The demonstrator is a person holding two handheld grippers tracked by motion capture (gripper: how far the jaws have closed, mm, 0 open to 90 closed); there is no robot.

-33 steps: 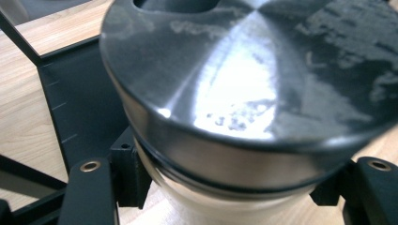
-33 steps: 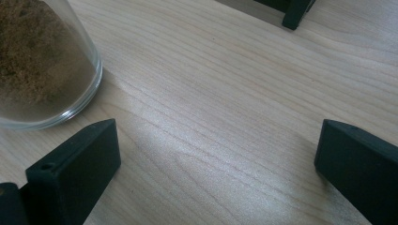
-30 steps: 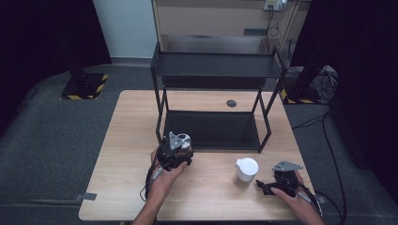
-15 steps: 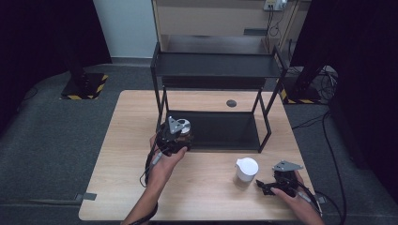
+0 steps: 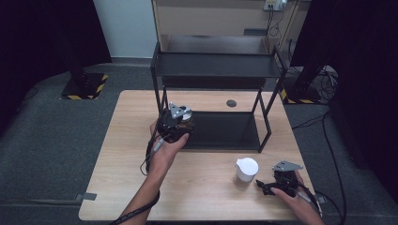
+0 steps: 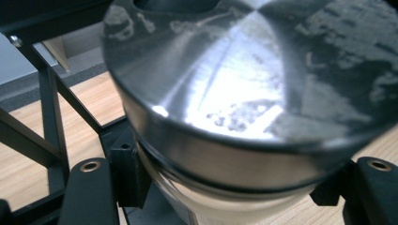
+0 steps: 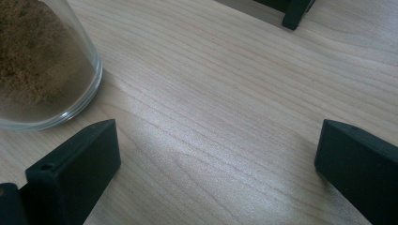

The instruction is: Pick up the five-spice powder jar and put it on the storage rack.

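Jar in my left gripper (image 5: 174, 123): my jaws are clamped on the glass body just under the metal lid (image 6: 244, 79) of the jar (image 6: 220, 206), held above the tabletop (image 5: 136, 154) at the left front post of the black rack (image 5: 220, 70).

Handling: rigid, smooth glass, breakable and likely slippery; the steel lid adds top weight, so I judge the grip under the lid rim the safest.

Right gripper (image 5: 277, 185): jaws spread, holding nothing, resting near the tabletop's front right corner.

Second jar (image 5: 246, 171): white-lidded, brown grains inside, just beside my right jaws.

Room: rack posts and shelf edge close by; lower shelf open.
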